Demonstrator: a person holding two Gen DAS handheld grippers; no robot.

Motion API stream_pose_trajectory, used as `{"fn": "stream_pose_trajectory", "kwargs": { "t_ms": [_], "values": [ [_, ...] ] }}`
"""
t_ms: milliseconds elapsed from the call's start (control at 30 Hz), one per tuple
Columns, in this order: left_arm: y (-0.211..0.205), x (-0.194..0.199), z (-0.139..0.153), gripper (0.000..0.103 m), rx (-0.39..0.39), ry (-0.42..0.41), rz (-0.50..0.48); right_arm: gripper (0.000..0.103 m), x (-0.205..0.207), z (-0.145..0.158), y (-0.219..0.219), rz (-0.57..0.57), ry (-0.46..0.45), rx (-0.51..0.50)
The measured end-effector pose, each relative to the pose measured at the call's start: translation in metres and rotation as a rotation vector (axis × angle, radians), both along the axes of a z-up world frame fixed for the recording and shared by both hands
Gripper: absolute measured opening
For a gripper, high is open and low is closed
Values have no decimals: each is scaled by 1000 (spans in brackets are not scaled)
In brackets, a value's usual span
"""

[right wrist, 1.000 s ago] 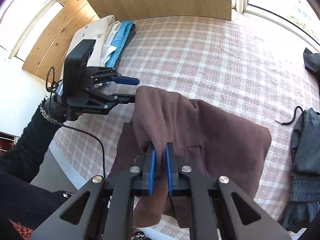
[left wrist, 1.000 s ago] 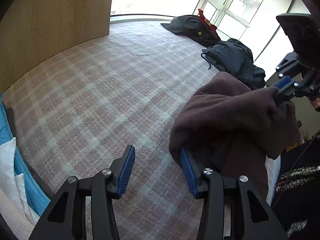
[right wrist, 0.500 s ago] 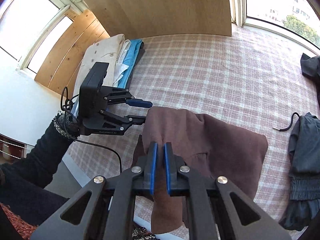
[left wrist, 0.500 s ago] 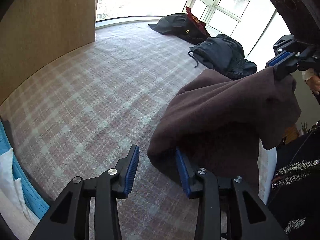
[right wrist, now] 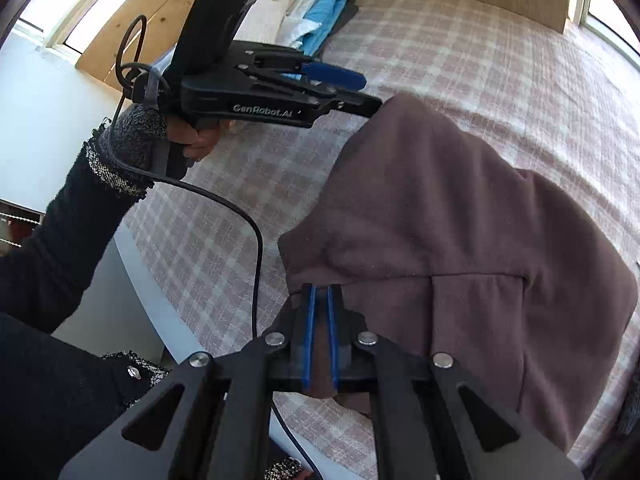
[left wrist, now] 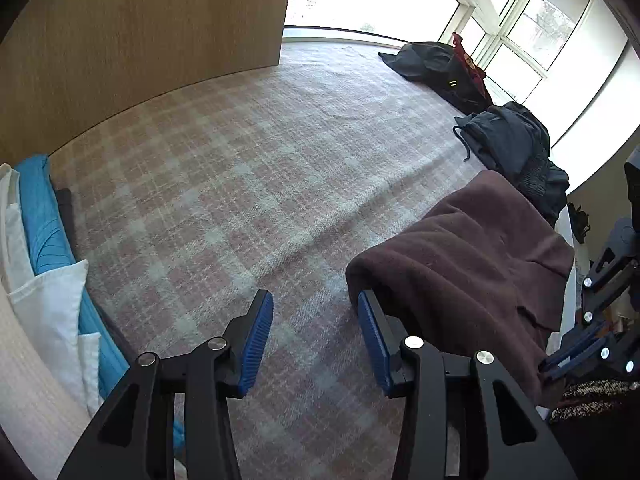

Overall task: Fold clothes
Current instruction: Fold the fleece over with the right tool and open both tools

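A brown fleece garment (right wrist: 440, 220) hangs in a loose hump over the plaid bed cover (left wrist: 240, 160). My right gripper (right wrist: 319, 296) is shut on the garment's near edge, with cloth pinched between the blue pads. My left gripper (left wrist: 316, 320) is open, with nothing between its fingers. The garment (left wrist: 460, 264) drapes over the outside of its right finger. From the right wrist, the left gripper (right wrist: 366, 92) shows open, its lower finger touching the garment's far peak. The right gripper (left wrist: 600, 320) sits low at the right edge.
A folded stack of white and blue clothes (left wrist: 40, 220) lies at the bed's left, also visible as a stack (right wrist: 312, 12). Dark clothes piles (left wrist: 512, 148) lie near the windows. A wooden panel (left wrist: 140, 40) backs the bed. A black cable (right wrist: 256, 240) hangs over the bed edge.
The right gripper has come down from high to low, still holding the garment, and the cloth has sunk toward the bed. The left gripper stays open and has swung left.
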State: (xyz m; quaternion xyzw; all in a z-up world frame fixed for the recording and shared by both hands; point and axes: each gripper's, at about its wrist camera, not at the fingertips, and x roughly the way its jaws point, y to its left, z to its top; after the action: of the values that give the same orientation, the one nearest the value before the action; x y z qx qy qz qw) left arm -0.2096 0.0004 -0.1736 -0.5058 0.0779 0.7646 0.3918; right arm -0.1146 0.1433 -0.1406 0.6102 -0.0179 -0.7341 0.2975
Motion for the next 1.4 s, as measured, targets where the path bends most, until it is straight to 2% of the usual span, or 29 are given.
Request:
{"fn": "stream_pose_trajectory", "kwargs": {
  "t_ms": [33,100,200,267,333,400,433,467,500,533,600,667,700,733,767,833,867,900,967,1033,1133,1233,1267,1300,1333,1367,1400],
  "values": [
    [-7,3,7,43,5,1,8,9,-3,1,5,-32,32,3],
    [-17,8,22,43,28,9,28,22,-9,1,12,-84,76,12],
    [-12,19,46,43,120,43,9,26,-2,-44,7,-13,-116,-1],
    [3,29,47,43,168,47,-25,26,9,-38,15,7,-124,-52],
    [22,43,19,43,47,36,-71,26,14,-24,36,-18,-135,-135],
    [39,57,-9,44,-69,28,-115,27,13,-1,75,-108,-51,-150],
    [38,61,-16,44,-86,30,-113,32,10,7,98,-165,12,-109],
    [29,59,-12,44,-40,1,-77,46,6,12,123,-230,67,-65],
    [24,53,-8,43,-32,-51,-45,52,1,14,149,-301,113,-18],
    [22,48,1,43,-30,-57,-11,54,-5,10,175,-379,127,16],
    [24,45,30,43,17,21,22,54,-17,-4,218,-489,101,2],
    [38,44,52,46,84,69,-10,53,-28,-18,239,-520,66,-46],
    [48,43,52,48,98,61,-38,52,-32,-22,239,-501,64,-69],
    [58,42,50,51,106,49,-64,52,-35,-27,233,-464,59,-84],
    [66,41,36,51,79,15,-83,52,-36,-33,225,-423,53,-79],
    [67,51,1,48,31,5,-70,52,-30,-52,211,-341,36,22],
    [68,57,-14,49,12,6,-64,52,-27,-58,217,-356,20,-19],
    [64,65,-17,48,17,37,-63,52,-25,-62,223,-371,2,-58],
    [58,65,-14,49,23,-8,-16,52,-25,-59,236,-406,-34,-126],
    [52,60,-10,49,30,-75,45,52,-24,-46,250,-443,13,-169],
    [47,70,9,48,8,-23,102,52,-30,-38,269,-494,20,-245],
    [63,88,28,51,47,14,43,52,-37,-34,278,-502,6,-306],
    [69,94,31,52,37,19,16,52,-40,-34,276,-489,3,-304],
    [77,98,25,51,-35,26,6,52,-41,-30,275,-480,34,-250],
    [82,103,23,46,-93,14,-4,52,-42,-25,275,-457,77,-161],
    [88,107,23,45,-142,4,-15,52,-39,-20,274,-412,128,-53],
    [95,114,31,46,-143,2,-31,52,-36,-18,271,-348,172,46]
  ]
}}
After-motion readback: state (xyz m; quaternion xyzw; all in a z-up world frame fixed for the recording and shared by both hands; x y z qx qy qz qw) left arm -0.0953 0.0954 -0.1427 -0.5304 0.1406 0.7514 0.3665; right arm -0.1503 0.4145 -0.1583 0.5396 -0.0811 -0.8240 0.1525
